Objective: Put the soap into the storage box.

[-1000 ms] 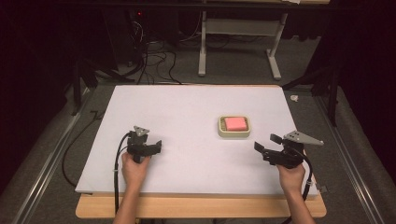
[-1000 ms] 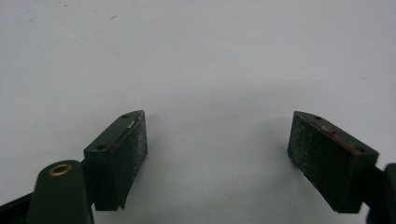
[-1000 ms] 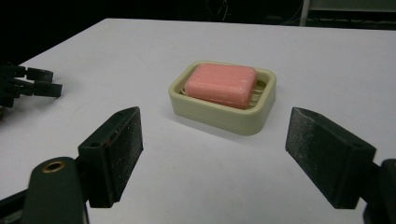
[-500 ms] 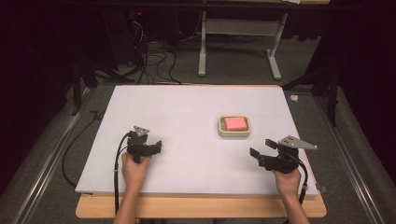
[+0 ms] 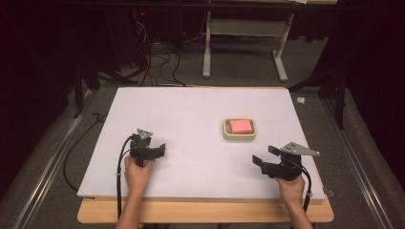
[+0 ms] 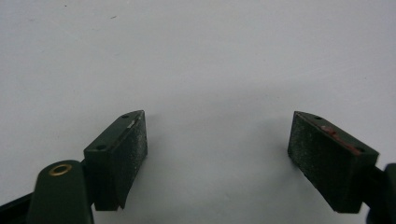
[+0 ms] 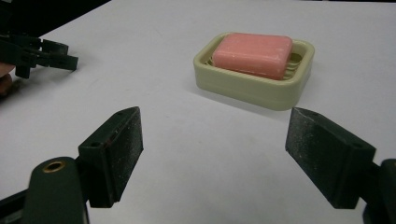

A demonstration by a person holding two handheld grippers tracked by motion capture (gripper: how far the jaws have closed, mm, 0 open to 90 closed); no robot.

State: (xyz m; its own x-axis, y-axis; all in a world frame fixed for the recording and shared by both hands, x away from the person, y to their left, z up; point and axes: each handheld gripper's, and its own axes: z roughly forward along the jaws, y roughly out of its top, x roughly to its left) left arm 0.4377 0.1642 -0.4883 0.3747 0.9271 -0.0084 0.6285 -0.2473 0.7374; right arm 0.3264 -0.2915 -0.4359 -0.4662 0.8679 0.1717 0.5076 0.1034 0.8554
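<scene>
Near the front edge of the white tabletop [image 5: 191,114], toward its left corner, a person's left hand [image 5: 137,171] holds the left gripper [image 5: 161,149] low over the bare surface, its jaws spread wide and gripping nothing (a black cable [image 5: 119,176] trails back from it off the front edge). Right of centre, a pink soap bar [image 5: 240,126] lies in a cream soap dish [image 5: 239,137]. Toward the front right corner, the right hand [image 5: 291,187] holds the right gripper [image 5: 261,156], jaws likewise wide apart and empty, pointing at the dish from well short of it.
</scene>
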